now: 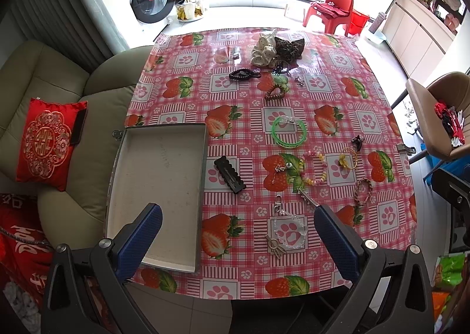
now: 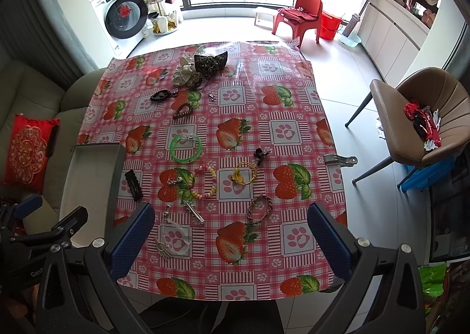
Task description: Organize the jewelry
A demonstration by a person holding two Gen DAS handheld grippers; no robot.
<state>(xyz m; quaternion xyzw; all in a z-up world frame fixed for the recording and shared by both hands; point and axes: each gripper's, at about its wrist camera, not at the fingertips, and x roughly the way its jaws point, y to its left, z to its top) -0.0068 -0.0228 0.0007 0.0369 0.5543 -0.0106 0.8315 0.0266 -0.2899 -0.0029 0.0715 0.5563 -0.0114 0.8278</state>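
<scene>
An empty grey tray (image 1: 158, 175) lies at the table's left edge; it also shows in the right wrist view (image 2: 94, 175). Jewelry is scattered over the strawberry tablecloth: a green bangle (image 1: 289, 131) (image 2: 185, 148), a black hair clip (image 1: 229, 174) (image 2: 133, 181), a pastel bead bracelet (image 1: 315, 168) (image 2: 205, 182), a yellow bracelet (image 2: 245, 176), a braided bracelet (image 2: 260, 206), a clear bead keychain (image 1: 286, 231) (image 2: 173, 235). My left gripper (image 1: 238, 234) is open and empty above the near edge. My right gripper (image 2: 230, 234) is open and empty there too.
Scrunchies (image 1: 276, 48) and hair ties (image 1: 243, 74) lie at the table's far side. A beige sofa with a red cushion (image 1: 47, 143) is at left. A brown chair (image 2: 420, 116) stands at right. A metal clamp (image 2: 340, 160) grips the cloth's right edge.
</scene>
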